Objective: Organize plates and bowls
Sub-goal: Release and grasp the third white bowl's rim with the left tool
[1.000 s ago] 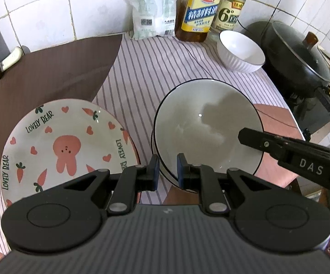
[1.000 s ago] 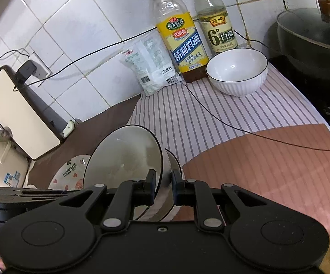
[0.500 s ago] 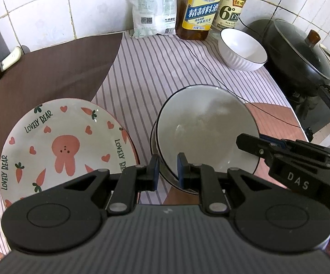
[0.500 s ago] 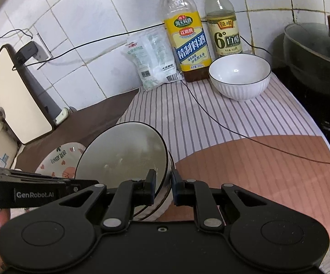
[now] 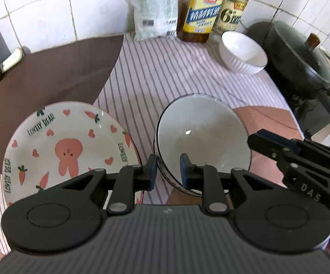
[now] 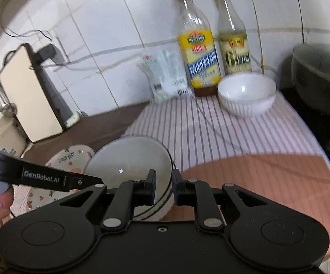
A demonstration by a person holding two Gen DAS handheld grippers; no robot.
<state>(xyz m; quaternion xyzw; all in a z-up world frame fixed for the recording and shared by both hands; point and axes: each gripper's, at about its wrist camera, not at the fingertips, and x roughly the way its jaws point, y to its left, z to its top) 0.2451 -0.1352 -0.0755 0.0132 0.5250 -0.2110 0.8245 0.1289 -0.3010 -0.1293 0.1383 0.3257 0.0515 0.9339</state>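
Left wrist view: your left gripper (image 5: 168, 170) jaws have just been opening off the near rim of the stacked bowls (image 5: 201, 137) on the tabletop; right gripper (image 6: 163, 188) is pinching the far rim. Grab the white bowl (image 5: 243, 54) next, I'd guess.

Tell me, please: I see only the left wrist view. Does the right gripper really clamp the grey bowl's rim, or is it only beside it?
Observer: It clamps it. In the right wrist view the right gripper is shut on the grey bowl, with the rim between its fingers.
Operator: My view cuts off the tops of the bottles. Are they capped?
Observer: Yes. The yellow-label bottle and the bottle beside it both have caps on.
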